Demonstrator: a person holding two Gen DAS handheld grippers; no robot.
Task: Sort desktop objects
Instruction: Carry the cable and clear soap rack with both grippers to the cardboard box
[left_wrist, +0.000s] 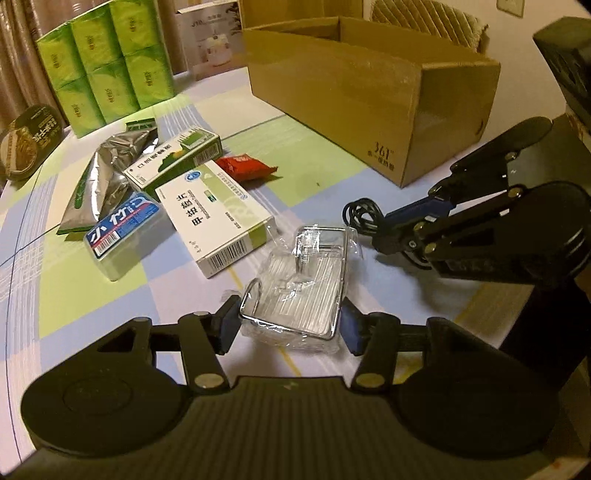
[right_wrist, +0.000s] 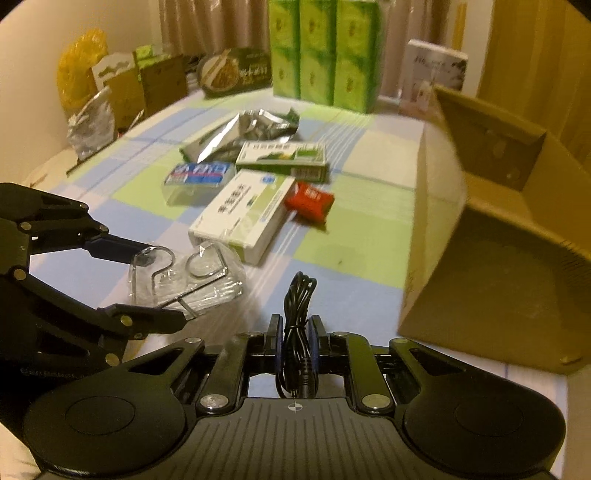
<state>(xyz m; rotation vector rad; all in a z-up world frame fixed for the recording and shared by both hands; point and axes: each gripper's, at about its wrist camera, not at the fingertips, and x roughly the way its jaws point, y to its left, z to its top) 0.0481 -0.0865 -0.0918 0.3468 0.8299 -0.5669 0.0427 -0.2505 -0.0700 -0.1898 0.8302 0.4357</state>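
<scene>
Left gripper (left_wrist: 290, 325) clamped a clear plastic-wrapped wire rack (left_wrist: 301, 284) on the checked tablecloth (left_wrist: 325, 173). Right gripper (right_wrist: 295, 338) pinched a coiled black cable (right_wrist: 297, 325), plug end partly hidden. Open cardboard box (left_wrist: 373, 99) beside.

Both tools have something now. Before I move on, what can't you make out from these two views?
- Cardboard box interior: left wrist view, near wall hides it; right wrist view, blurred.
- Black cable: lower end hidden behind the right tool.
- Clear wrapped holder in the left tool: underside unseen.
- Medicine box print: too blurred.
</scene>
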